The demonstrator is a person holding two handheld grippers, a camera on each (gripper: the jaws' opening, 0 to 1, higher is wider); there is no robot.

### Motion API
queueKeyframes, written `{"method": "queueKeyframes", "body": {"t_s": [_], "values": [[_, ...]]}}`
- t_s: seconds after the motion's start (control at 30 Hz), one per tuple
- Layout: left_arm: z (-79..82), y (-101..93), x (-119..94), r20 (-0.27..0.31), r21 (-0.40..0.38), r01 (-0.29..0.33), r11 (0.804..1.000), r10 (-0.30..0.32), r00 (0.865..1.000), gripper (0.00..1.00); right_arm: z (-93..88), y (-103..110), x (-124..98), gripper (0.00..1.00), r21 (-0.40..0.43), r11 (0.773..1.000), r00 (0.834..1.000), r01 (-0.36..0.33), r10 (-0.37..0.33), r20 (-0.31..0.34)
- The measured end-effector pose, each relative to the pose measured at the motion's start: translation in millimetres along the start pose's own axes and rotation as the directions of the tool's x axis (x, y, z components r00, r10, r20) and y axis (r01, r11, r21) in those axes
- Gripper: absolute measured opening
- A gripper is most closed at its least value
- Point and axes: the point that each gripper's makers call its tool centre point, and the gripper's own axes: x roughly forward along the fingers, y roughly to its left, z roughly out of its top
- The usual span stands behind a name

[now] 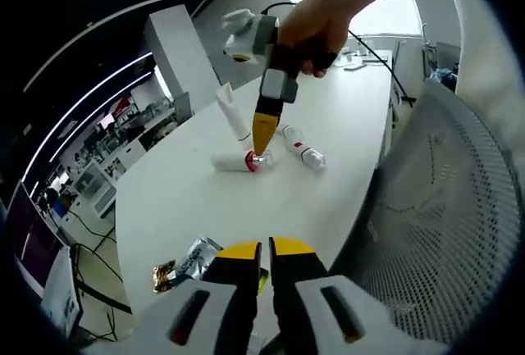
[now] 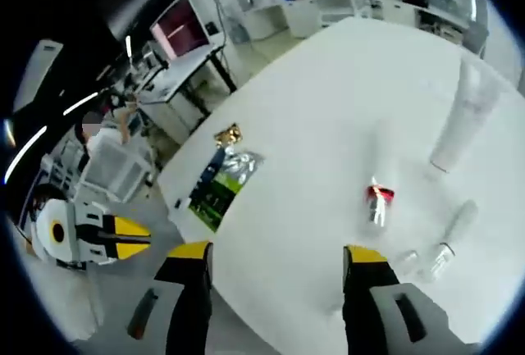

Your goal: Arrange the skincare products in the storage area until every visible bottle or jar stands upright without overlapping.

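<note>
The left gripper [image 1: 264, 248] is hanging low at the near side, its yellow-tipped jaws pressed together. The right gripper [image 1: 262, 135] is pointing steeply downward farther off, gripped from above by a hand [image 1: 316, 31]; its own view is showing the jaws spread wide apart.

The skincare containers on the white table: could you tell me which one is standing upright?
The white tube behind the right tool stands upright on its cap. The red-banded bottle and the clear bottle both lie on their sides.
</note>
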Motion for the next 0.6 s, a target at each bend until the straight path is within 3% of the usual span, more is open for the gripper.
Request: {"method": "queueKeyframes", "body": {"t_s": [0.27,0.6], "values": [[1.7,1.8,-0.5,0.009,0.0,-0.008,1.0,0.008,1.0,0.02,-1.6,-15.5,8.0,0.87,0.008,0.999,0.999,0.043,-0.043,-0.025],[1.2,0.1,0.2,0.002,0.011,-0.013,1.0,0.013,1.0,0.03,-1.7,-27.5,30.0,0.88,-0.039,0.994,0.993,0.098,-0.1,-0.059]]}}
